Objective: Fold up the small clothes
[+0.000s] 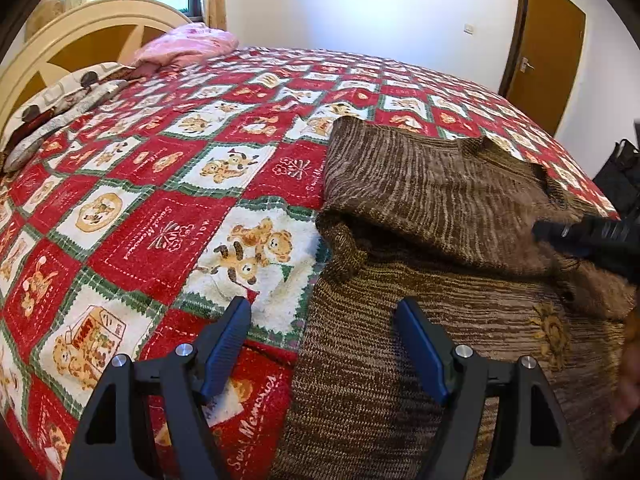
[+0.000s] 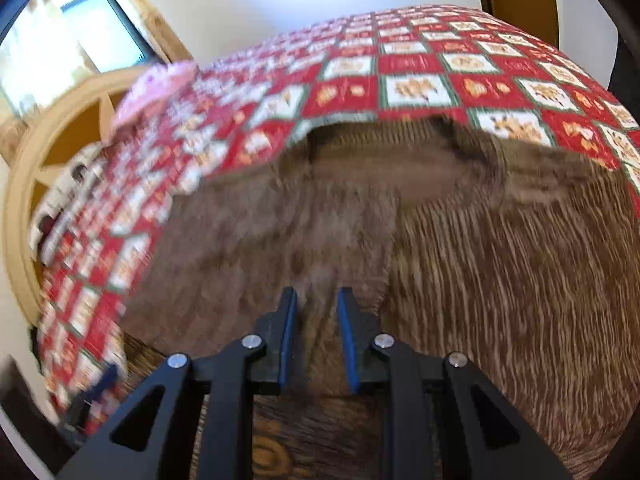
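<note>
A brown knit sweater (image 1: 440, 200) lies on the red and white bear-print bedspread (image 1: 160, 200), its upper part folded over the lower body. My left gripper (image 1: 324, 304) is open above the sweater's left edge, one finger over the bedspread and the other over the knit, with nothing held. The right gripper (image 1: 592, 236) comes in from the right edge, low over the folded layer. The right wrist view is blurred: there the right gripper (image 2: 317, 292) has a narrow gap between its blue pads, just above the sweater (image 2: 500, 260), and no cloth is pinched.
Patterned pillows (image 1: 68, 96) and a pink blanket (image 1: 188, 44) lie by the cream headboard (image 1: 80, 28) at far left. A brown door (image 1: 548, 60) stands in the far wall. A black bag (image 1: 620, 172) sits beyond the bed's right edge.
</note>
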Tool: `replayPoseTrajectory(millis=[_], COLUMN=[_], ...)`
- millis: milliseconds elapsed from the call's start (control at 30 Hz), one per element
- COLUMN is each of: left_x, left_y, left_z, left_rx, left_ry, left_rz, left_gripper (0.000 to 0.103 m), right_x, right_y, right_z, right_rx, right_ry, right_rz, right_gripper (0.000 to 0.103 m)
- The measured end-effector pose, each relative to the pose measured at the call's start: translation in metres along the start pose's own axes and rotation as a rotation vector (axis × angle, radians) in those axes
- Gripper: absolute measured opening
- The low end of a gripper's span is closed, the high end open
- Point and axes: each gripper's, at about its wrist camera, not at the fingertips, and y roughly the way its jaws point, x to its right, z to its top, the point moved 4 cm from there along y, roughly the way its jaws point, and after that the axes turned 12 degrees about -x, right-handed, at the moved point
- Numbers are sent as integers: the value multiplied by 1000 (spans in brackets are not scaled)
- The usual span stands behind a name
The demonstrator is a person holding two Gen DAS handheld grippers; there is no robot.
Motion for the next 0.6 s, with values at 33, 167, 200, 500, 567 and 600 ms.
replayPoseTrajectory(millis=[33, 167, 200, 500, 567, 600], left_x=[-4, -31, -40, -68, -55, -45], left_y=[-3, -21, -26, -68, -70, -72], left_z=[1, 5, 5, -20, -16, -12], left_rx=[-13, 1, 8, 74, 69, 74], left_ry=[13, 20, 23, 120, 149, 175], left_rz=[-19, 32, 42, 80, 44, 21], left_gripper=[76, 76, 76, 76, 76, 76], right_x=[3, 20, 21, -16, -26, -28], right_y=[-1, -25, -33, -106, -111, -113], right_z=[-4, -16, -19, -67, -72, -75], right_rx=[6, -6, 9, 152, 168, 169], right_ry=[-13, 13, 9, -111, -118, -114], right_rz=[-1, -152, -149, -32, -5, 14], right_gripper=[23, 30, 30, 50, 50, 50])
